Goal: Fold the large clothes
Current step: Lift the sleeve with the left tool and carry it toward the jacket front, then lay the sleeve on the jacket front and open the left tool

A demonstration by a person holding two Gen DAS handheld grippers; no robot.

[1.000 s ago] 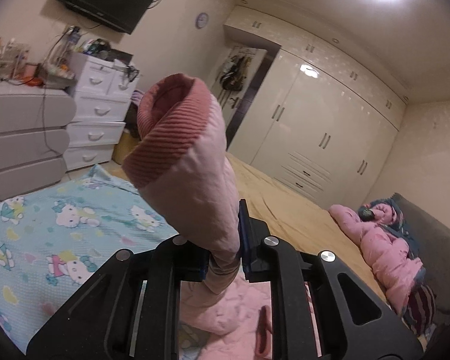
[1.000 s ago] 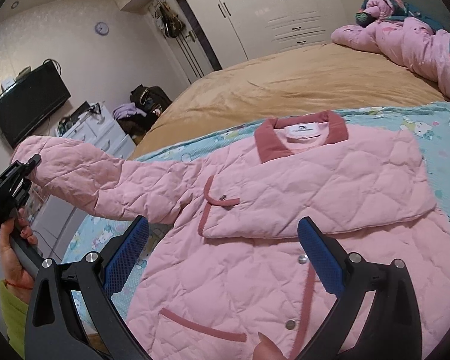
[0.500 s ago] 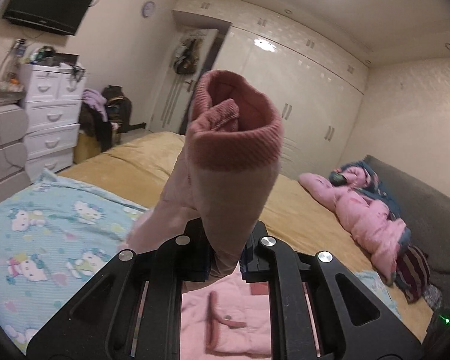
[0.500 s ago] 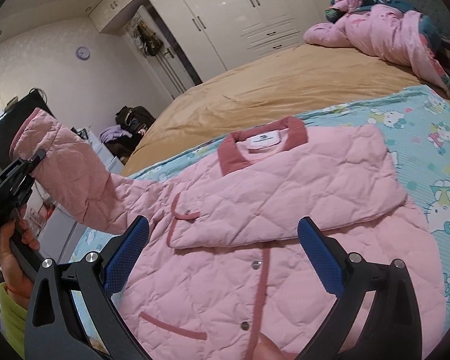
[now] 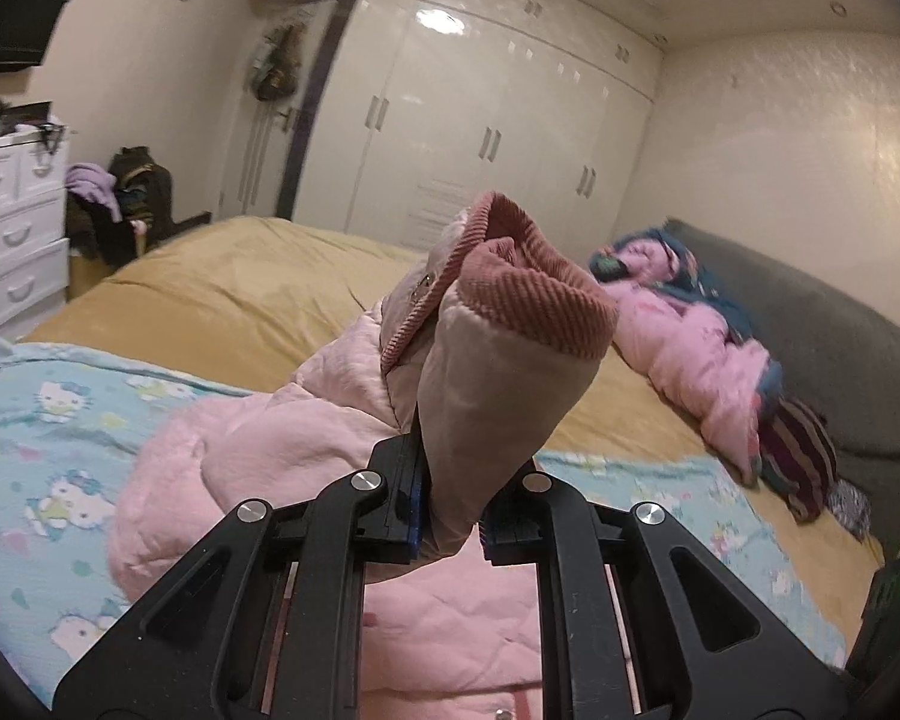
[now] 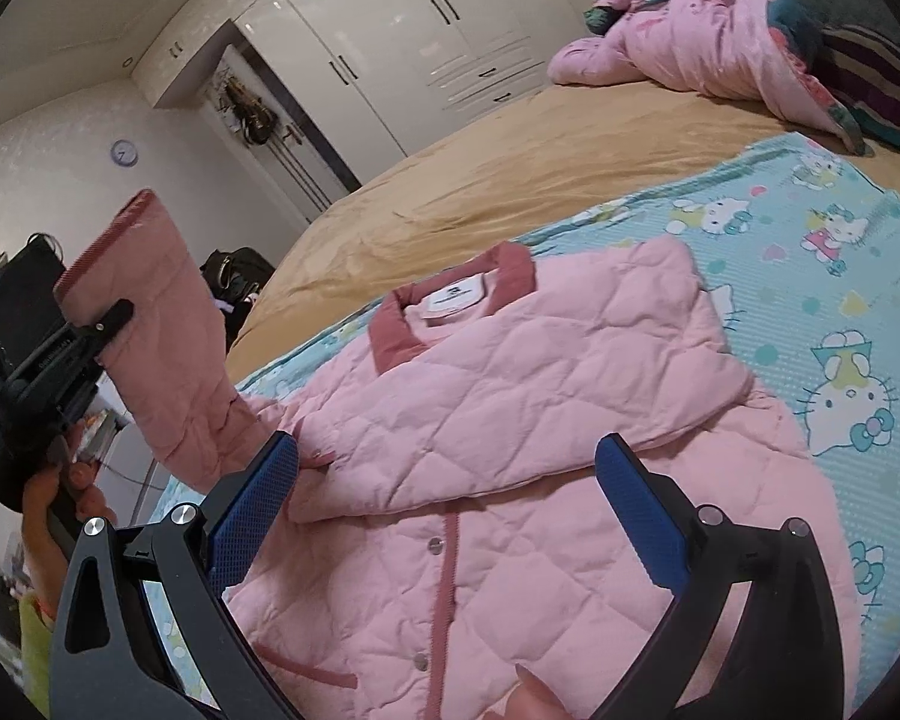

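Observation:
A pink quilted jacket (image 6: 510,420) with a dark pink collar lies front up on a Hello Kitty blanket (image 6: 840,312) on the bed. One sleeve is folded across its chest. My left gripper (image 5: 450,516) is shut on the other sleeve (image 5: 486,372) near its ribbed cuff and holds it up above the jacket; it also shows in the right wrist view (image 6: 90,330). My right gripper (image 6: 444,516) is open and empty, hovering over the jacket's lower front.
A tan bedsheet (image 6: 510,168) covers the far half of the bed. A pile of pink and teal clothes (image 6: 720,42) lies by the grey headboard (image 5: 840,348). White wardrobes (image 5: 480,120) and a white dresser (image 5: 12,222) line the walls.
My left gripper has swung the held sleeve up and inward over the jacket body. My right gripper has stayed open above the jacket front.

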